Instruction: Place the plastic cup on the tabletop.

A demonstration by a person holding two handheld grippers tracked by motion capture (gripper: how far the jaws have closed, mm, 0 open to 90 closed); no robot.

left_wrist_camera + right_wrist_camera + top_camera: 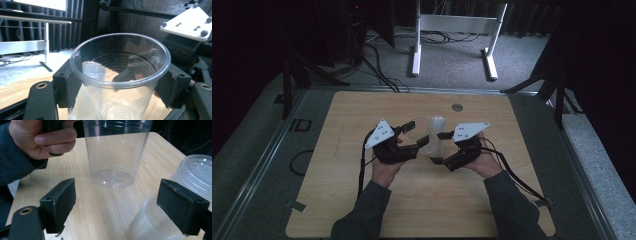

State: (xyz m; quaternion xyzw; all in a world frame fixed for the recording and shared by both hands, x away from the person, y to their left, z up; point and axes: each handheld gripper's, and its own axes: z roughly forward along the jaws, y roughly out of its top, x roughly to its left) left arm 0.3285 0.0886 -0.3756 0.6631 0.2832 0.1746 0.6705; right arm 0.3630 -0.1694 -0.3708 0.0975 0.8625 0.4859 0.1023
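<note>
Item: clear plastic cup (120, 75), mid-counter (362, 210); near to far. Left gripper (412, 140), left of centre, has its jaws closed on the cup just under the rim (upright, lifted clear of the wood); right gripper (439, 148) stands just right of it, jaws wide apart and holding nothing. Beyond, an upturned stack of cups (180, 202) rests on the counter. Handling, by judgement: very light, thin-walled, slippery, easily crushed; take hold beneath the stiffer rim, gently.
</note>
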